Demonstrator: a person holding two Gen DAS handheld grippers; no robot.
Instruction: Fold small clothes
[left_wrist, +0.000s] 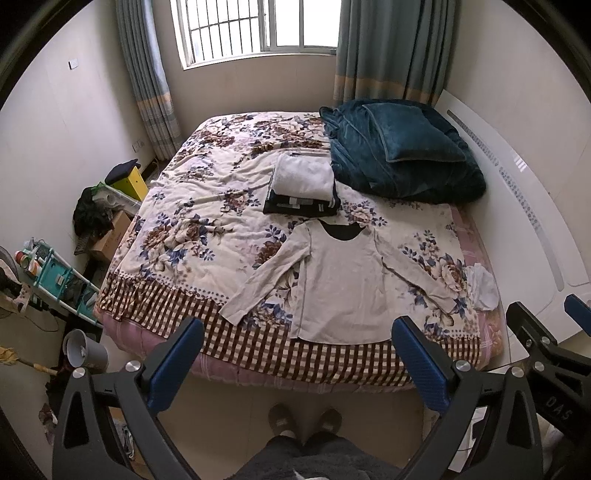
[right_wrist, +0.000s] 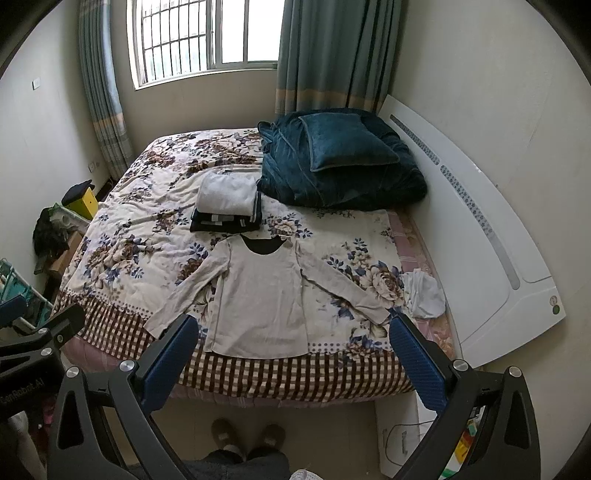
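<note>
Both grippers hung over the floor at the foot of the bed (left_wrist: 258, 354), the left gripper (left_wrist: 295, 332) and right gripper (right_wrist: 293, 332) each spread wide, holding nothing. The beige long-sleeved top (left_wrist: 340, 284) lay flat, sleeves out, just before a folded stack (left_wrist: 303, 188).

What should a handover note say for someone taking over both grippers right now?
Left gripper: open, empty, held back from the bed.
Right gripper: open, empty, likewise.
Beige long-sleeve top: spread flat at the near bed edge, sleeves out, not yet folded.
Folded stack: behind it, apparently done.
White garment: crumpled at the right edge.
Left: fold the top, then probably the white garment.
</note>
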